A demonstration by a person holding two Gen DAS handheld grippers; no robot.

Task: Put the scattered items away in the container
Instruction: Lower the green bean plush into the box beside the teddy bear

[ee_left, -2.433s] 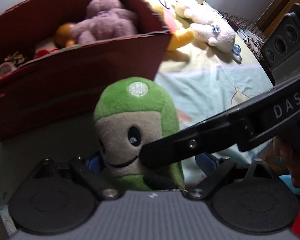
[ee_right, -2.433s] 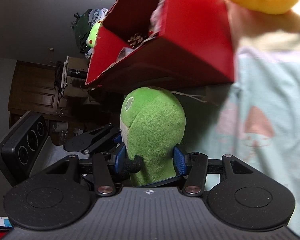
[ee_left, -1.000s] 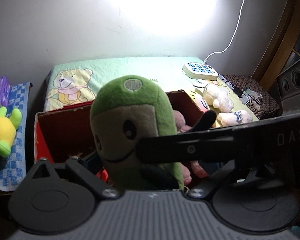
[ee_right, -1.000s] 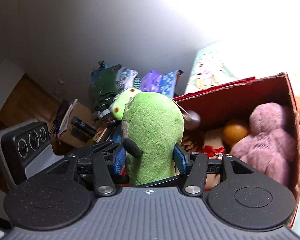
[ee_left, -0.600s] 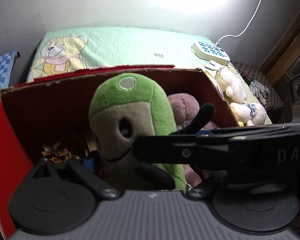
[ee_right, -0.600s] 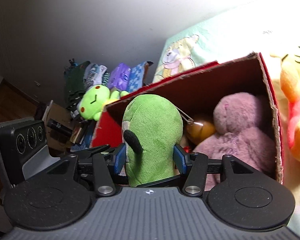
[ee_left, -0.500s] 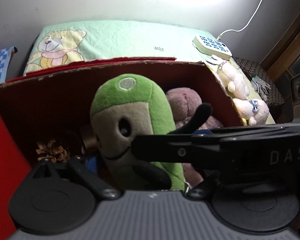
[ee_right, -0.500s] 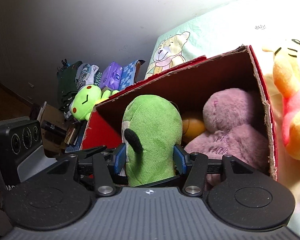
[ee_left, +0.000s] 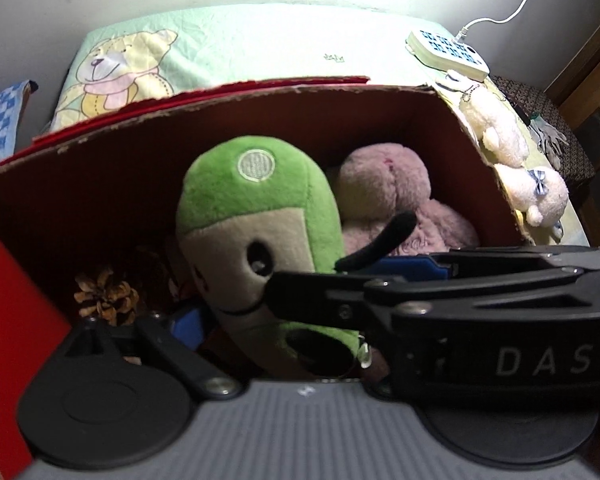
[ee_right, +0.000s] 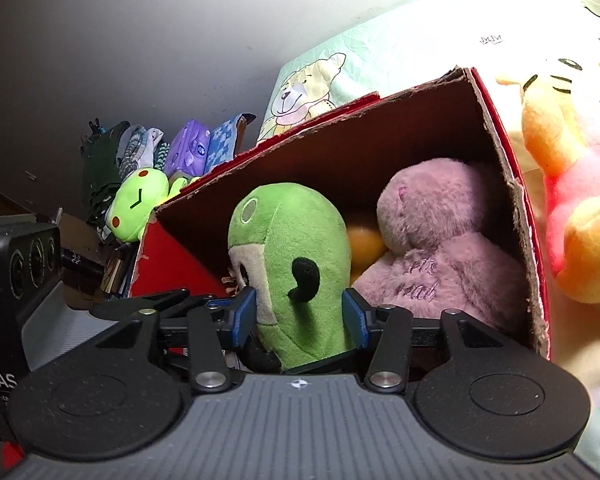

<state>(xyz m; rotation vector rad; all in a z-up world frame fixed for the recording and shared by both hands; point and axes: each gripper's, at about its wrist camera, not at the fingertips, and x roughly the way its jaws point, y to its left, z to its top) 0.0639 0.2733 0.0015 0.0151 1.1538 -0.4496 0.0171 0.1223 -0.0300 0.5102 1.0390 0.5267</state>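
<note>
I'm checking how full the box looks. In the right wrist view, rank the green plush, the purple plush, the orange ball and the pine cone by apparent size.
1. purple plush and green plush: about alike; the green one is nearer the camera, so unranked.
2. orange ball, mostly hidden.
3. pine cone, only a sliver showing.

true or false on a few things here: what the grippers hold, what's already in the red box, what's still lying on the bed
1. The right gripper is shut on the green plush. True.
2. The green plush hangs outside the red box. False: it is inside the box's opening, beside the purple plush.
3. A pine cone lies in the box. True.
4. The box holds no toys besides the green one. False: the purple plush and an orange ball are in it.
5. Two white plush toys lie on the bed outside the box. True.
6. The yellow bear plush is in the box. False: it lies outside the box wall.
</note>
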